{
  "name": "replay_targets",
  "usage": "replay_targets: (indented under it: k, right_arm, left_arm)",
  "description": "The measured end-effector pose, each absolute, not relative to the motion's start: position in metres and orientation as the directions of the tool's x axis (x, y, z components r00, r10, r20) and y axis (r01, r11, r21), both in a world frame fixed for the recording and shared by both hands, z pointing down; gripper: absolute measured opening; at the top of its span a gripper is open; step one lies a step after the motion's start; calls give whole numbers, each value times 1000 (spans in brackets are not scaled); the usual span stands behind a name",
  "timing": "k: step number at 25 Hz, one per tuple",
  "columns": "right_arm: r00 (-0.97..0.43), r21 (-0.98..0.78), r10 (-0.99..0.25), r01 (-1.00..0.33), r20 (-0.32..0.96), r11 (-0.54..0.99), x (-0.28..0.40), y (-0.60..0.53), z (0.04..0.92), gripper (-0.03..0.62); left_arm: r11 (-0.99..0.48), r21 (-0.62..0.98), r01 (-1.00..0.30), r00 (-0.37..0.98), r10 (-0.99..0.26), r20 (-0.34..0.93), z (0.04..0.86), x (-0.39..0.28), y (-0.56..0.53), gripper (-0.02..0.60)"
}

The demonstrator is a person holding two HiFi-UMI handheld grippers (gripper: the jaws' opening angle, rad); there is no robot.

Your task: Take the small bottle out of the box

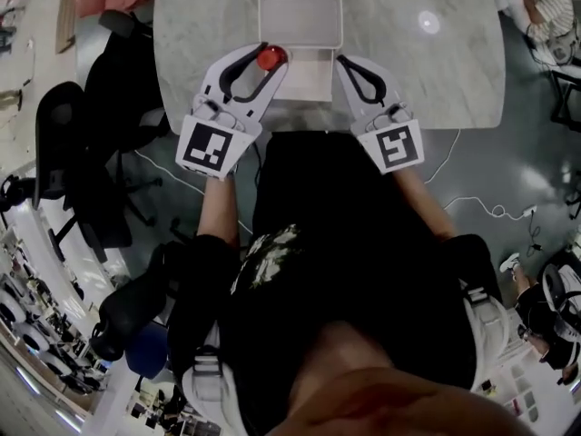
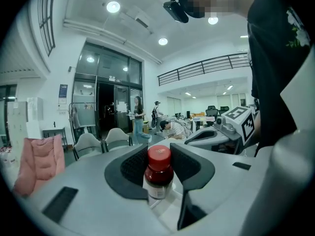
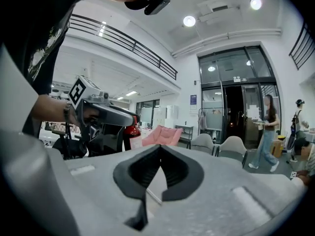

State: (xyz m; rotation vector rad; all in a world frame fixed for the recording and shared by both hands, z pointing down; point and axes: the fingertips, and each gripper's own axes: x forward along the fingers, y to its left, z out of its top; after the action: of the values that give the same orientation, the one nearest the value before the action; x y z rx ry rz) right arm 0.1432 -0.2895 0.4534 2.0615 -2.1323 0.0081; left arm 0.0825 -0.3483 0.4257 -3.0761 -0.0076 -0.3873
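Lift small bottle (image 2: 159,173), clamped in left gripper (image 1: 270,59) fingers (image 2: 129,167), upright past box (image 1: 341,16) at top centre. Hold closed, empty right gripper (image 3: 159,152) aside.

An open office hall, with glass entrance doors (image 3: 231,107), a railed mezzanine (image 2: 206,67) and swivel chairs (image 1: 64,153).

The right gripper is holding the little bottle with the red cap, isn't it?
No, the left gripper is holding the red-capped small bottle, as the left gripper view shows. The right gripper is shut with nothing between its fingers.
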Motion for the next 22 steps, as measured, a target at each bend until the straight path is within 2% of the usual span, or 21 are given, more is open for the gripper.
replay_targets:
  k: [10, 18, 22]
  right_arm:
    - [-16, 120, -993, -992, 117, 30, 156, -290, 423, -5]
    - [-17, 127, -997, -992, 80, 27, 167, -307, 401, -5]
    - [-22, 112, -997, -993, 72, 30, 170, -308, 398, -5]
  left_arm:
    - [-998, -24, -64, 979, -67, 193, 379, 100, -359, 151]
    - [-1000, -20, -24, 988, -27, 153, 370, 110, -360, 151]
    - [-997, -81, 19, 986, 5, 169, 371, 114, -353, 152]
